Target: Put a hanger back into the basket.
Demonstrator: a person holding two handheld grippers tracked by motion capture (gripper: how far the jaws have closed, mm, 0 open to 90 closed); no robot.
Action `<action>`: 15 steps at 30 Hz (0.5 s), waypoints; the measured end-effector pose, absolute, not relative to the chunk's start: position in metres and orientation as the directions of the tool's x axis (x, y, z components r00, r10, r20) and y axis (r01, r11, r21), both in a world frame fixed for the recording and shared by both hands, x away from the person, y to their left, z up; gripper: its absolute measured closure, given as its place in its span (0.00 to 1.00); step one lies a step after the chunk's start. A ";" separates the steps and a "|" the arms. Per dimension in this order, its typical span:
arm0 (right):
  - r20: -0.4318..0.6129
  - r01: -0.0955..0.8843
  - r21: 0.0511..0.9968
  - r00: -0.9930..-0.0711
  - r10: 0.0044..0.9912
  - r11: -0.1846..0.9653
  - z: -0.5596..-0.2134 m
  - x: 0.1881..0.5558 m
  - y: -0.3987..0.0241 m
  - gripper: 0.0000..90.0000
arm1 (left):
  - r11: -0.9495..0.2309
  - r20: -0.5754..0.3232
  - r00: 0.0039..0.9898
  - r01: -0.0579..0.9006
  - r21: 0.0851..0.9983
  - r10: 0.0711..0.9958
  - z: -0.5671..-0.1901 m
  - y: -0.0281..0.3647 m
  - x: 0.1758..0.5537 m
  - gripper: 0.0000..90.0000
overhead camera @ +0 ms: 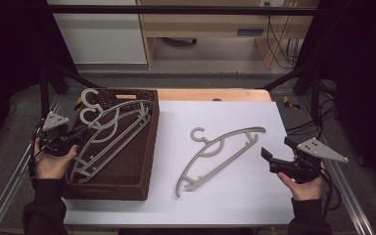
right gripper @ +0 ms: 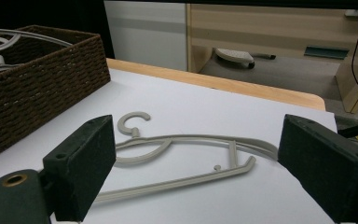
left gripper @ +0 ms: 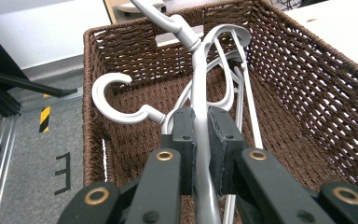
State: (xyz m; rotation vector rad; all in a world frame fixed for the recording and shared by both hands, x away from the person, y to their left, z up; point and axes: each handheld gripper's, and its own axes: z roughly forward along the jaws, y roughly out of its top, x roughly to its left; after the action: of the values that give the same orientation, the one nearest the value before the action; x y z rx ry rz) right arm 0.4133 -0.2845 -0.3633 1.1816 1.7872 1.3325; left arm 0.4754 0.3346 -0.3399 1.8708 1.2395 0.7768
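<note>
A brown wicker basket (overhead camera: 142,161) stands at the table's left (left gripper: 307,84) (right gripper: 37,79). My left gripper (overhead camera: 81,133) (left gripper: 201,135) is shut on a grey plastic hanger (overhead camera: 117,128) (left gripper: 200,93), held over the basket. Under it a second grey hanger (overhead camera: 92,98) (left gripper: 116,100) lies in the basket, its hook at the far wall. A third grey hanger (overhead camera: 220,152) (right gripper: 177,154) lies flat on the white sheet (overhead camera: 225,196). Right of that hanger my right gripper (overhead camera: 274,152) (right gripper: 196,177) stands open, its jaws wide and aimed at the hanger, with nothing touching them.
The white sheet (right gripper: 205,107) covers a wooden tabletop whose far edge (overhead camera: 210,94) shows beyond it. Black frame struts (overhead camera: 293,73) rise at the table's back corners. A person's hands and dark sleeves come in from the near edge.
</note>
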 end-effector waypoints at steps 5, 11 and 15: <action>0.039 0.299 0.949 -0.420 0.907 0.098 -0.364 0.414 -0.283 0.12 | -0.244 0.064 0.360 0.481 0.842 0.931 -0.343 0.343 0.480 0.91; 0.038 0.300 0.949 -0.419 0.907 0.099 -0.364 0.414 -0.283 0.12 | -0.223 0.033 0.358 0.504 0.834 0.933 -0.351 0.350 0.486 0.91; 0.041 0.301 0.949 -0.417 0.908 0.095 -0.363 0.413 -0.283 0.12 | -0.234 0.039 0.348 0.542 0.807 0.937 -0.360 0.351 0.487 0.90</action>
State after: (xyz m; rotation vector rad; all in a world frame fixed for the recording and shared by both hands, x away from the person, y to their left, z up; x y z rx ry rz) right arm 0.4133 -0.2834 -0.3635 1.1860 1.7912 1.3321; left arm 0.4870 0.3511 -0.3605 1.8974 1.2924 0.7026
